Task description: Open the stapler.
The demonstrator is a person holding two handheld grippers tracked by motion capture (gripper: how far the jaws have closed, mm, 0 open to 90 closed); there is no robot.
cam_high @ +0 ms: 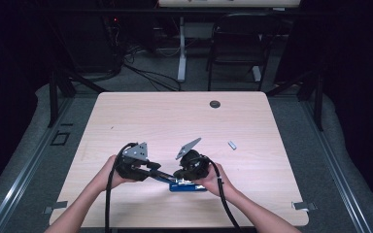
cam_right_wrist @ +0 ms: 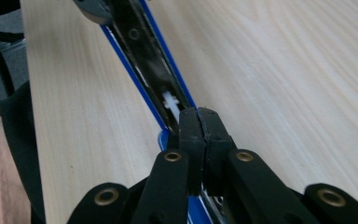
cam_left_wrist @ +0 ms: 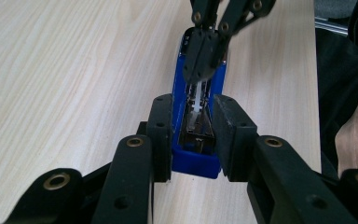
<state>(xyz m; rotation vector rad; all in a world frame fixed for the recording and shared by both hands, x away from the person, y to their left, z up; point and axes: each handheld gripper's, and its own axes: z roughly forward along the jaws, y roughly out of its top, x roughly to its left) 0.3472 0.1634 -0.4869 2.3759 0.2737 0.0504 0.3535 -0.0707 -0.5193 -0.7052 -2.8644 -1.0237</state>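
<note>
Left tongs (cam_left_wrist: pixel 193 135) clamp the blue stapler (cam_left_wrist: pixel 198 161) (channel open, left gripper view).

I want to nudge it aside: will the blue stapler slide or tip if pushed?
The blue stapler looks rigid, plastic shell over a metal channel. Lying long and flat on the smooth wooden table, it would probably slide rather than tip. The left gripper clamps its sides, so it likely stays put.

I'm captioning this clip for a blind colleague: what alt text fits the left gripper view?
The left gripper clamps the near end of an open blue stapler lying on a light wood table. The right gripper, jaws together, pokes into the stapler's metal channel farther along.
</note>
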